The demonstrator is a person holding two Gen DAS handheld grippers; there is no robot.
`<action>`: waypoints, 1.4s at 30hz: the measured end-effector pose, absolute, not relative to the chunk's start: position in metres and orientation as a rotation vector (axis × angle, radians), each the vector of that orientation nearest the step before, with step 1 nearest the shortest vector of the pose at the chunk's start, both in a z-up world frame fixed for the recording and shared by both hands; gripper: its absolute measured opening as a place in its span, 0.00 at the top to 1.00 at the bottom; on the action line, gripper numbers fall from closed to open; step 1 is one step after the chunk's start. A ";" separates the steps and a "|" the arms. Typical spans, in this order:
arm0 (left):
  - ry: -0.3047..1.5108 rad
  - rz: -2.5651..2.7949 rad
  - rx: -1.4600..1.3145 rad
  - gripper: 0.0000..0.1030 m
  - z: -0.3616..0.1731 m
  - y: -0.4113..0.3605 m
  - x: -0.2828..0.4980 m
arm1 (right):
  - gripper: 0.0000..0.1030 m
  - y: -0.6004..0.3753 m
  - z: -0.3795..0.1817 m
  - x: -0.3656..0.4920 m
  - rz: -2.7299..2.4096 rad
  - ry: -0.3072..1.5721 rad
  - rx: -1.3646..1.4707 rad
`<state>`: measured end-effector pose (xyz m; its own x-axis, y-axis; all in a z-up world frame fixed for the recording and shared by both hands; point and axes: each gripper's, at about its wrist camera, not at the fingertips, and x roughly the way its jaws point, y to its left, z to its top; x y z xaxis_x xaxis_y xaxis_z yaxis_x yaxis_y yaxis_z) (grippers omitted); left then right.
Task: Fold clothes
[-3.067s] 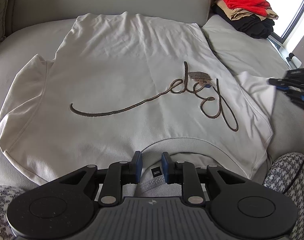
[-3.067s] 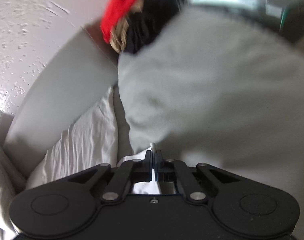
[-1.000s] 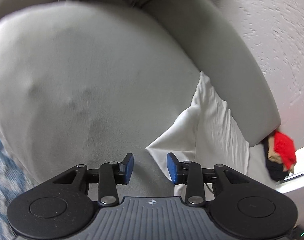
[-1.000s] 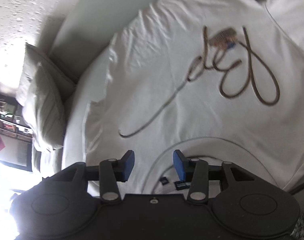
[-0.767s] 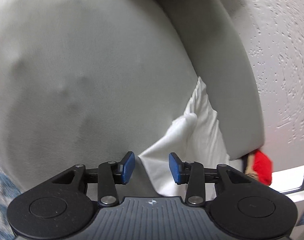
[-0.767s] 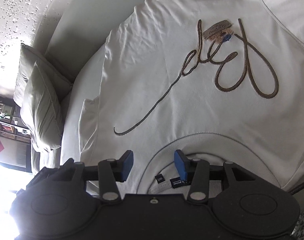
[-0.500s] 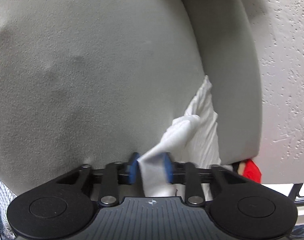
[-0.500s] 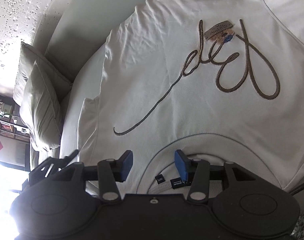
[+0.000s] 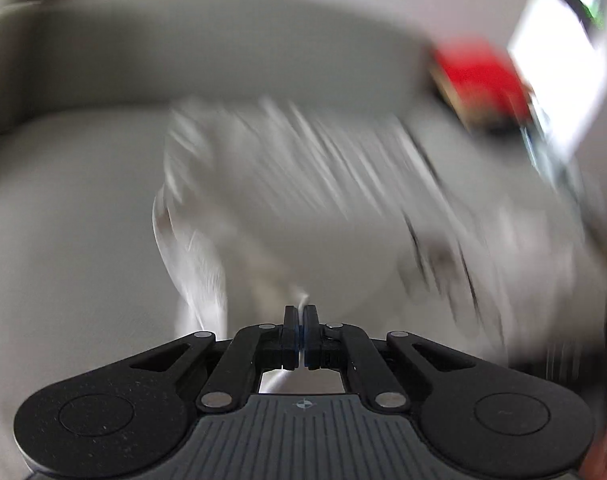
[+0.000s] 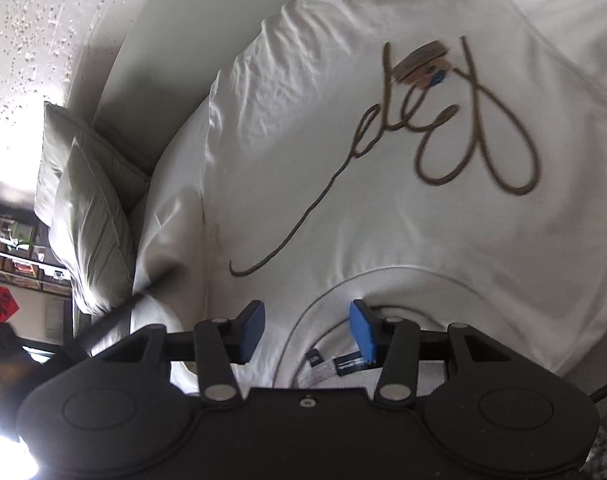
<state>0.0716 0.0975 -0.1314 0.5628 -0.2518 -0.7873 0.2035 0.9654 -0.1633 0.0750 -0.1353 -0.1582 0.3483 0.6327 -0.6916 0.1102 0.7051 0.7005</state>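
A white sweatshirt (image 10: 383, 152) with a brown script design lies flat on a grey sofa (image 10: 151, 60). My right gripper (image 10: 306, 330) is open, its blue pads straddling the collar (image 10: 343, 284) near the neck labels. My left gripper (image 9: 300, 320) is shut on the sleeve's white cloth (image 9: 301, 296); this view is heavily blurred. The sweatshirt (image 9: 303, 184) spreads ahead of it. In the right wrist view the sleeve (image 10: 167, 236) is lifted at the left.
A stack of folded clothes with a red one on top (image 9: 479, 76) sits at the sofa's far right by a bright window (image 9: 559, 64). A grey cushion (image 10: 83, 208) stands at the sofa's left end.
My left gripper has shut on the sleeve end and is swinging fast toward the sweatshirt's body, lifting the sleeve. My right gripper stays open over the collar, barely moved.
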 end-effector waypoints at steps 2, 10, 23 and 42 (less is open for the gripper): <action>0.977 -0.259 -0.020 0.91 -0.143 0.090 0.068 | 0.53 -0.143 -0.157 0.074 0.375 1.183 0.760; 0.828 -0.131 -0.320 0.71 -0.115 0.155 0.060 | 0.47 -0.168 -0.158 0.071 0.369 1.153 0.819; 1.026 -0.115 -0.683 0.63 -0.167 0.173 0.089 | 0.47 -0.173 -0.168 0.071 0.386 1.158 0.879; 0.950 -0.055 -0.755 1.00 -0.165 0.171 0.094 | 0.46 -0.173 -0.170 0.071 0.385 1.146 0.894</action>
